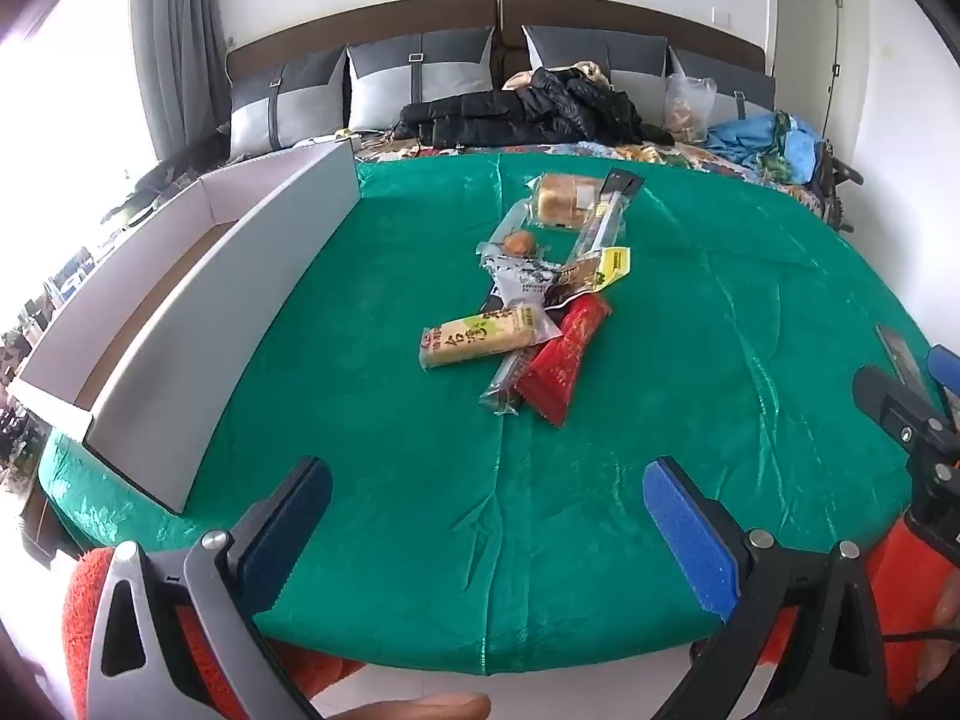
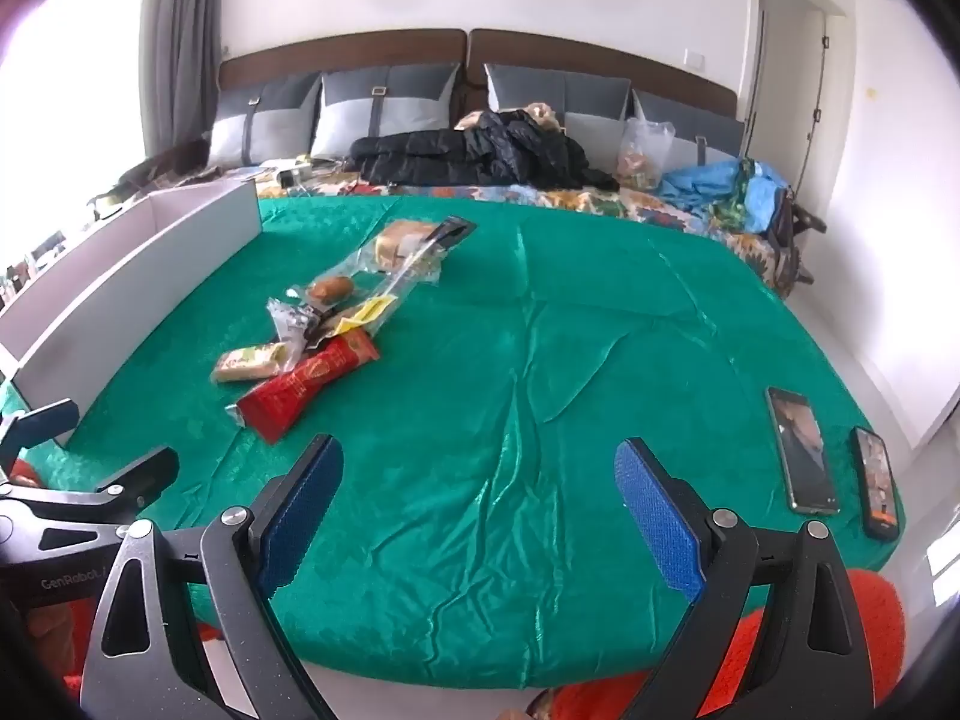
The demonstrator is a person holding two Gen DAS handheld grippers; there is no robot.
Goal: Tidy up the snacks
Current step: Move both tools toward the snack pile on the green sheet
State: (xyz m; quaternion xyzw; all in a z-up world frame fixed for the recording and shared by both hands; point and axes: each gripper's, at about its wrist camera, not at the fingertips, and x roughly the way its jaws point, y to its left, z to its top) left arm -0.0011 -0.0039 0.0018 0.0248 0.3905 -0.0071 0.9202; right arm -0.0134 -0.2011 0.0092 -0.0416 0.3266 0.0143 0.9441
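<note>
Snack pile point(image 1: 543, 294): we count several wrapped packets heaped together on the green cloth point(image 1: 720, 360), toward the far middle of the table, left of centre in the right wrist view.
Red packet point(image 1: 561, 360): nearest of the heap, lying partly over a clear-wrapped bar point(image 1: 504, 381).
Tan packet point(image 1: 477, 341): long, with green print, touching the red packet's left side.
Bread in clear wrap point(image 1: 564, 197): at the far end of the heap, under a long clear sleeve with a black end point(image 1: 606, 210).
White box point(image 1: 198, 312): open-topped, along the table's left edge, apart from the snacks.
Left gripper point(image 1: 487, 516): we see its fingers spread wide, nothing between them, hovering over the near edge of the cloth.
Right gripper point(image 2: 479, 495): fingers likewise wide apart and empty, near edge, right of the left gripper.
Two phones point(image 2: 801, 450): flat on the cloth at near right, side by side.
Bed point(image 1: 600, 150): beyond the table, carrying a black jacket point(image 1: 528, 111) and grey cushions point(image 1: 420, 75).
</note>
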